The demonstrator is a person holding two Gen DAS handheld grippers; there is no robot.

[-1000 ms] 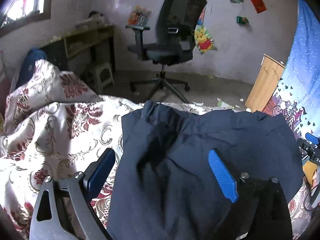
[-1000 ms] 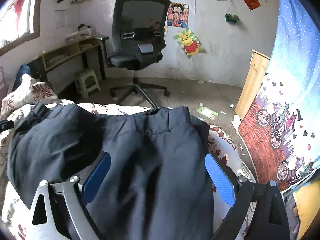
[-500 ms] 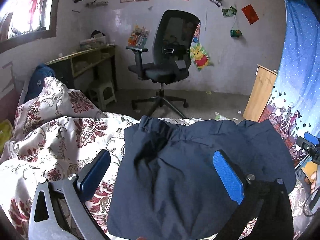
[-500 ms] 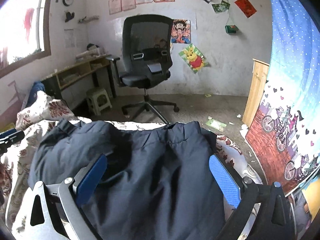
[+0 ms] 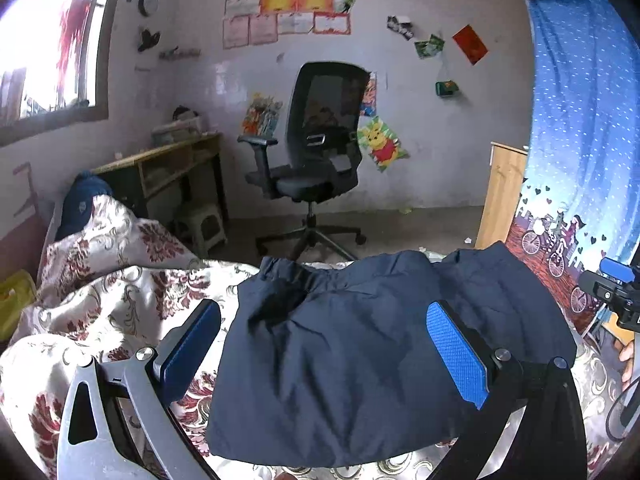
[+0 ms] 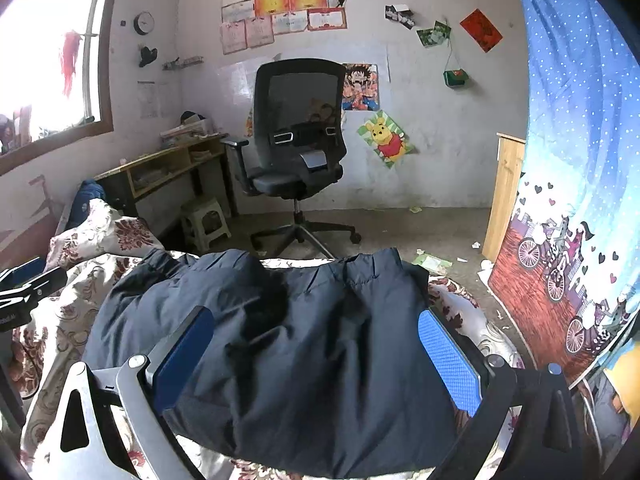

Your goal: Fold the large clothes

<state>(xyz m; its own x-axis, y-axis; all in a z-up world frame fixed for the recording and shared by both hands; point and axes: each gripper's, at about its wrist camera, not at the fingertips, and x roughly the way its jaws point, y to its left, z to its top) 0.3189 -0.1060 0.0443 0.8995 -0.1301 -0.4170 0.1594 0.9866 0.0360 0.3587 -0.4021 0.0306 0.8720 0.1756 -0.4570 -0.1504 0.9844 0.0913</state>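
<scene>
A dark navy garment (image 5: pixel 360 352) lies folded into a squarish bundle on the floral bedspread (image 5: pixel 120 292); its gathered waistband faces the far edge of the bed. My left gripper (image 5: pixel 324 344) hovers above and in front of it, jaws wide open, nothing between the blue pads. In the right wrist view the same garment (image 6: pixel 300 348) fills the middle. My right gripper (image 6: pixel 316 356) is likewise open and empty above it. The left gripper's body (image 6: pixel 28 292) shows at the left edge there, and the right gripper's body (image 5: pixel 616 292) at the right edge of the left wrist view.
A black office chair (image 5: pixel 316 168) stands on the floor beyond the bed. A wooden desk (image 5: pixel 168 164) and a small stool (image 5: pixel 202 226) are at the left wall. A blue patterned curtain (image 5: pixel 580 140) hangs on the right, beside a wooden board (image 5: pixel 500 196).
Both grippers have pulled back and risen away from the garment, so more of the room and wall shows. The left jaws opened a little wider. The garment stays folded on the bed.
</scene>
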